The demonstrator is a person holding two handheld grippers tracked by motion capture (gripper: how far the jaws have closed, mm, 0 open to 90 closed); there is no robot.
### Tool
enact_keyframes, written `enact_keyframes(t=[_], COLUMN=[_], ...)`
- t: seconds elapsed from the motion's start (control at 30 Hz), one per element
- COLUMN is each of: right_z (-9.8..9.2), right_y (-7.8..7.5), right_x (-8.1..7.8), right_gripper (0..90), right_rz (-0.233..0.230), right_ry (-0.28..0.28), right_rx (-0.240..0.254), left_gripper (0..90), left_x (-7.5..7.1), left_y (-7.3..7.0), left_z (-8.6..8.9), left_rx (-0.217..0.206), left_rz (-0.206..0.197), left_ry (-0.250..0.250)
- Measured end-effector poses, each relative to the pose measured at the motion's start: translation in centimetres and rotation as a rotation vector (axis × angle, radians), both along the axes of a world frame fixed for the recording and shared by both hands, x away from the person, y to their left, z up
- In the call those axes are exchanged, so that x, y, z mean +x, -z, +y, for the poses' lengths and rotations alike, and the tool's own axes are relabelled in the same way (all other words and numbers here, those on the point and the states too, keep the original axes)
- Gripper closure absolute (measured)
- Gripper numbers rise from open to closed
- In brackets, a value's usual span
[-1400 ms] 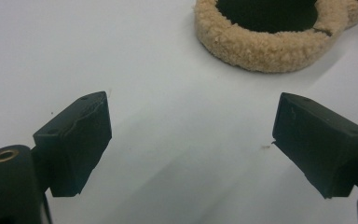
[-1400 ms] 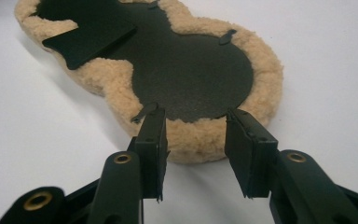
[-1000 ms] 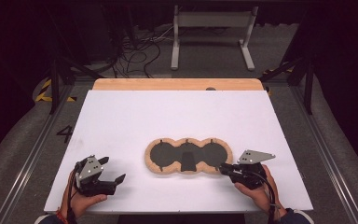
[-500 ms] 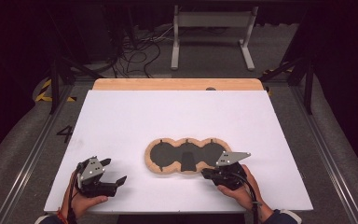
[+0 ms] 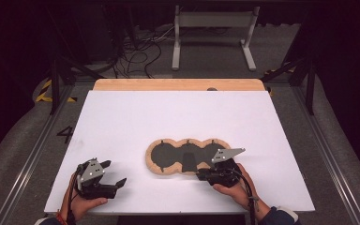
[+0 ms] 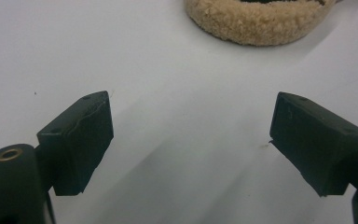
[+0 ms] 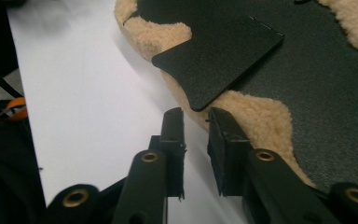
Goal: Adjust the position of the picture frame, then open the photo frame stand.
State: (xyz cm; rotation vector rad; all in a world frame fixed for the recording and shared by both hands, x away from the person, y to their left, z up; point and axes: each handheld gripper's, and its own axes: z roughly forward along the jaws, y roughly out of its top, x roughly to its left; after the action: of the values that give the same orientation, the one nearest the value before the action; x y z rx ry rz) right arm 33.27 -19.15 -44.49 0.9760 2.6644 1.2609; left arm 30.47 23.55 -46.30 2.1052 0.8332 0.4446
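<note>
The right tongs (image 7: 196, 116) stand with their jaws only a narrow slit apart and nothing between them; they have just been opening a little. Their tips sit just short of the near edge of a fleece-rimmed black pad (image 5: 186, 155), aimed at the corner of a thin black flap (image 7: 219, 60) that lies on the pad and overhangs its fleece border. In the high view these right tongs (image 5: 201, 175) lie at the pad's near right side, held by the person's right hand (image 5: 232, 185).

The left tongs (image 6: 189, 135) are released, jaws spread wide over bare white desk, gripping nothing. In the high view they (image 5: 115, 176) rest near the desk's near left corner in the left hand (image 5: 82, 201), well apart from the pad, whose fleece edge (image 6: 256, 23) shows at the far side of their own view.

The pad, three joined rounds of black inside a tan woolly rim, lies flat a little right of the middle of the white desk (image 5: 178, 117), toward its near side.

As to progress, I judge the work barely begun: the flap lies unlifted and the pad flat, so the grasp on the flap's corner is still to come, and whatever follows it.

The only writing I can read is a figure 4 (image 5: 65, 135) marked on the floor left of the desk; no brand or label shows on the pad or tongs.
</note>
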Motion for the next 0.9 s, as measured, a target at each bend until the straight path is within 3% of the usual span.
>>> enact_keyframes(t=[0.03, 0.07, 0.23, 0.47, 0.63, 0.67, 0.8, 0.9], right_z=[0.0, 0.0, 0.0, -0.5, -0.7, -0.7, -1.1, -1.2], right_y=[0.1, 0.1, 0.1, 0.1, 0.6, 0.6, 1.1, 1.3], right_x=[0.2, 0.2, 1.1, 2.0, 2.6, 2.6, 3.0, 3.0], right_gripper=[70.7, 70.7, 63.9, 56.7, 57.6, 57.6, 63.1, 65.5], right_rz=[0.036, 0.036, 0.123, 0.272, 0.402, 0.402, 0.479, 0.499], right_ry=[-0.001, -0.001, 0.003, 0.065, 0.135, 0.135, 0.181, 0.209], right_rx=[0.020, 0.020, 0.100, 0.220, 0.326, 0.326, 0.391, 0.410], left_gripper=[13.9, 13.9, 13.9, 13.9, 14.1, 14.1, 14.1, 14.1], left_x=[0.0, -0.1, 0.1, 0.3, 1.2, 1.2, 2.2, 2.9], left_y=[0.0, 0.0, 0.0, 0.1, 0.0, 0.0, -0.3, -0.4], left_z=[0.0, -0.1, -0.3, -1.0, -1.9, -1.9, -2.9, -3.4], left_rx=[0.002, 0.004, -0.006, 0.004, -0.001, -0.001, -0.019, -0.028], left_rz=[-0.002, -0.002, 0.006, 0.014, 0.028, 0.028, 0.034, 0.047], left_ry=[-0.001, 0.001, 0.003, 0.026, 0.036, 0.036, 0.046, 0.059])
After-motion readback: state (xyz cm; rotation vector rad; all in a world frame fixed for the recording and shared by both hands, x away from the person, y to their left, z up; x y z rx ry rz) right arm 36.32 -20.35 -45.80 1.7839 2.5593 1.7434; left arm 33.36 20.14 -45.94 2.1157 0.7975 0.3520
